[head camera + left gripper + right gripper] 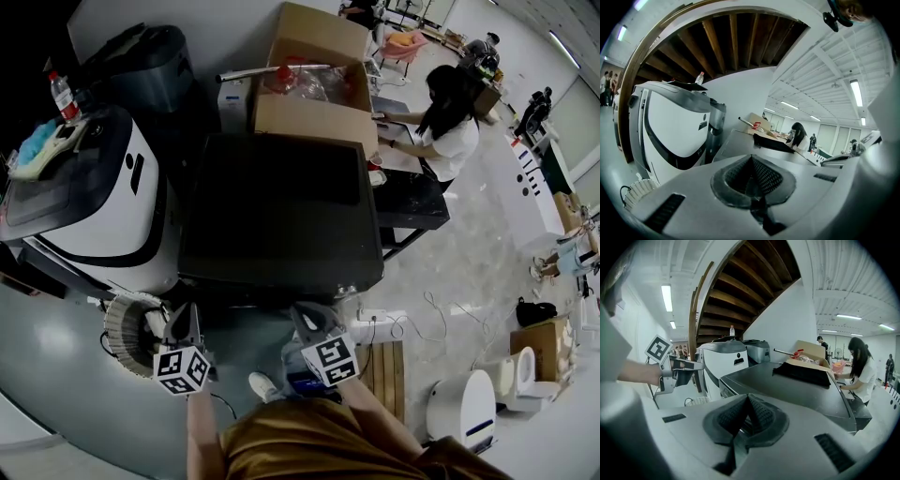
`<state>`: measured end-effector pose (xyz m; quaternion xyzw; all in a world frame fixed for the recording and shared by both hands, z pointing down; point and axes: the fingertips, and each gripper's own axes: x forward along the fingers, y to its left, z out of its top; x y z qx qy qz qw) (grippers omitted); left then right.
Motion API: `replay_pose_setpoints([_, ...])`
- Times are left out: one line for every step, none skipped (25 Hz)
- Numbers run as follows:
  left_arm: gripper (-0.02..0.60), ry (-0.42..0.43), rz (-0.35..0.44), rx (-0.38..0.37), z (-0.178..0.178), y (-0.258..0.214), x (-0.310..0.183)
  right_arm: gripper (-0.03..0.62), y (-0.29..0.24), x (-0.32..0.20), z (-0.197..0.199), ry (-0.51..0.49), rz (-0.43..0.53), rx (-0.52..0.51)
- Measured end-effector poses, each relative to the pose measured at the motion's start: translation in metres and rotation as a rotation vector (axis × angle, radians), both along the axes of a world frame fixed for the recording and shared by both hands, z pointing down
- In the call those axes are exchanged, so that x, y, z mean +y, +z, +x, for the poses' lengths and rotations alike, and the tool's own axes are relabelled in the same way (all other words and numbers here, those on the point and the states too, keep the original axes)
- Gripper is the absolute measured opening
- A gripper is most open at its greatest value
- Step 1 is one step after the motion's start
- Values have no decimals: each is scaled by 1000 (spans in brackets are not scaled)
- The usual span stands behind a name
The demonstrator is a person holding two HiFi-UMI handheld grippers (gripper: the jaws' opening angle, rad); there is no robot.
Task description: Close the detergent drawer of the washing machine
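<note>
Pressed together on nothing, the left gripper (751,164) and right gripper (746,404) hover at the near front of the dark grey, flat-topped washing machine (281,211). Its detergent drawer is hidden below the top's near edge. Nothing juts out there, so it may sit shut, but I cannot confirm this.

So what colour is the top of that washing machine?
Dark grey, nearly black. The washing machine's top shows best in the head view.
</note>
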<state>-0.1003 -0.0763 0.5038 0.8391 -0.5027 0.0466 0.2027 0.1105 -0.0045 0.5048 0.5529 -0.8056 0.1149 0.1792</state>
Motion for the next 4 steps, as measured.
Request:
replay_pose_setpoints([25, 3, -1, 0, 1, 0, -1, 12, 0, -1, -1, -1, -1, -1])
replay_pose_setpoints([25, 6, -1, 1, 2, 0, -2, 12, 1, -1, -1, -3, -2, -1])
replay_pose_setpoints([25, 8, -3, 2, 3, 1, -2, 12, 1, -2, -2, -5, -2, -1])
replay_pose_setpoints([25, 10, -4, 3, 3, 1, -3, 12, 2, -2, -3, -8, -3, 0])
